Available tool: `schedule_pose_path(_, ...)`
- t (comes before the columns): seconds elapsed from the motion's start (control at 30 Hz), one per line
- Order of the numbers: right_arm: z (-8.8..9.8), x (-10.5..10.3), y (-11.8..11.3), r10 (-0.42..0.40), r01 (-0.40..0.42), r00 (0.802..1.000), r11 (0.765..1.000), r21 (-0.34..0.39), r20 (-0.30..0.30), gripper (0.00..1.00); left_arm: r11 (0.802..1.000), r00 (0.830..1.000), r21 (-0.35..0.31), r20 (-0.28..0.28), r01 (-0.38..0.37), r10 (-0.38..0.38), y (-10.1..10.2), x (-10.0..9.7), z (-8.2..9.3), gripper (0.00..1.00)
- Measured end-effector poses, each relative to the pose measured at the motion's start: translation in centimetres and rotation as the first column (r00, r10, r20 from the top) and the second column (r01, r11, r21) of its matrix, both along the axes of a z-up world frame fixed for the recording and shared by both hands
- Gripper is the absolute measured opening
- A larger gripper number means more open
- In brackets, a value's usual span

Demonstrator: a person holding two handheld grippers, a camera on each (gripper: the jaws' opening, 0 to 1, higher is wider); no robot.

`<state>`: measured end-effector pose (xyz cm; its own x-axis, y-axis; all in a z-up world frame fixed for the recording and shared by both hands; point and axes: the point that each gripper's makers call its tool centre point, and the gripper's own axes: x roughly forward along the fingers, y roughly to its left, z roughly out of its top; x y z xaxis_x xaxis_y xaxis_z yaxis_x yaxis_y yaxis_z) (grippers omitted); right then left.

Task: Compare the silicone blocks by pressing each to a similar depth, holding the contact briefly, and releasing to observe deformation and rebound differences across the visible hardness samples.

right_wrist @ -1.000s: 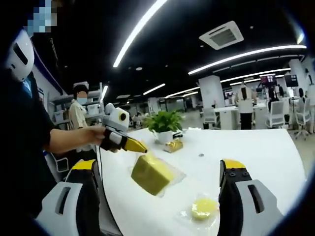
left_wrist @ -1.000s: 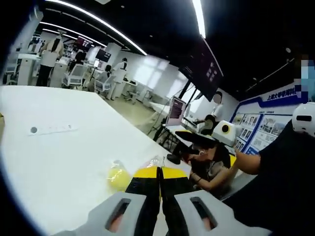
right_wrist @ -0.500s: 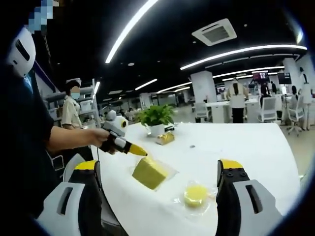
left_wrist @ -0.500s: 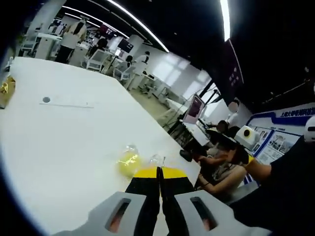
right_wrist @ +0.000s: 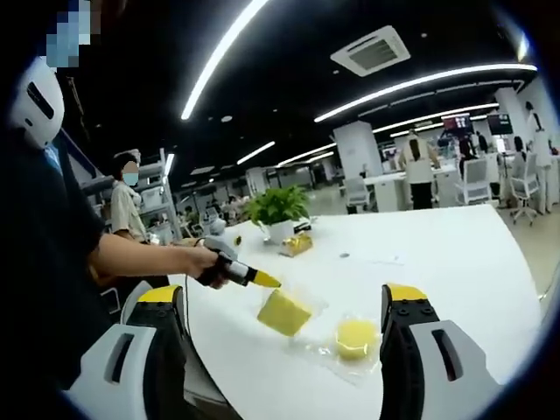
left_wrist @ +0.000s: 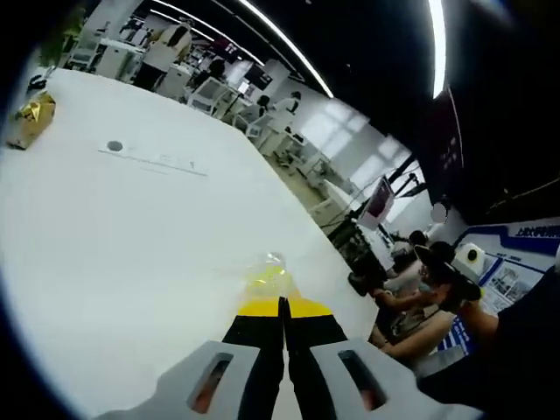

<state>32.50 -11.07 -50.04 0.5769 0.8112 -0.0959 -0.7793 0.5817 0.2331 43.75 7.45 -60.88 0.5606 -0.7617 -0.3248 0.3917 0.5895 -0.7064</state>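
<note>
Pressing looks about to begin: in the right gripper view the left gripper (right_wrist: 262, 282), fingers closed together and holding nothing, has its yellow tip just above the near edge of the square yellow block (right_wrist: 284, 311), contact unclear. The round yellow block (right_wrist: 354, 336) lies just beside it, between the right gripper (right_wrist: 284, 302) fingers, which stand wide apart and empty. In the left gripper view a wrapped yellow sample shows just past the closed fingertips. Both blocks rest on the white bench (right_wrist: 437, 254); judging by this, every hold and release remains.
</note>
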Motion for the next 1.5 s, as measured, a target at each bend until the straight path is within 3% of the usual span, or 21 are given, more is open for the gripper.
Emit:
schedule_pose_path(0.03,-0.1,-0.1,0.1,0.002,-0.002,1.000,1.000,0.001,-0.005,0.87,1.000,1.000,0.020,0.028,-0.002,0.001,0.3,0.3,-0.1,0.00)
schedule_pose_path(0.13,-0.3,-0.5,0.3,0.008,-0.008,1.000,1.000,0.007,-0.017,0.86,0.999,0.999,0.024,0.024,-0.025,0.025,1.1,1.3,-0.6,0.00)
schedule_pose_path(0.27,-0.7,-0.8,0.5,0.012,-0.012,1.000,1.000,-0.010,-0.017,0.86,0.992,0.997,0.107,0.053,-0.064,0.059,2.8,2.8,-1.6,0.00)
schedule_pose_path(0.5,-0.7,-1.1,0.4,-0.004,0.004,1.000,1.000,0.021,-0.031,0.85,0.987,0.998,0.153,0.051,-0.038,0.030,3.7,4.0,-3.1,0.00)
schedule_pose_path(0.6,-0.9,-1.3,0.4,-0.008,0.008,0.999,1.000,0.011,-0.035,0.85,0.978,0.994,0.210,0.107,0.009,-0.032,4.0,4.2,-4.0,0.00)
schedule_pose_path(0.7,-1.0,-1.4,0.0,-0.018,0.018,0.999,1.000,-0.006,-0.039,0.85,0.974,0.996,0.225,0.083,-0.002,-0.017,4.6,4.5,-5.3,0.00)
schedule_pose_path(0.93,-1.0,-1.3,-0.5,-0.048,0.048,0.997,0.999,-0.006,-0.053,0.84,0.964,0.996,0.265,0.085,-0.007,-0.016,5.1,5.6,-7.3,0.00)
schedule_pose_path(1.13,-0.6,-1.1,-0.7,-0.065,0.064,0.997,0.998,-0.015,-0.050,0.84,0.957,0.996,0.288,0.073,0.029,-0.052,5.1,5.5,-9.0,0.00)
schedule_pose_path(1.3,-0.8,-1.3,-0.9,-0.075,0.074,0.996,0.997,-0.021,-0.056,0.84,0.953,0.996,0.302,0.074,0.027,-0.051,5.5,5.6,-9.2,0.00)
schedule_pose_path(1.37,-1.2,-1.4,-0.9,-0.075,0.074,0.995,0.997,-0.033,-0.061,0.84,0.953,0.998,0.299,0.029,0.040,-0.051,5.9,5.4,-9.8,0.00)
schedule_pose_path(1.5,-1.4,-1.7,-0.9,-0.075,0.072,0.995,0.996,-0.047,-0.062,0.84,0.960,1.000,0.280,0.016,0.019,-0.024,6.6,5.3,-10.1,0.04)
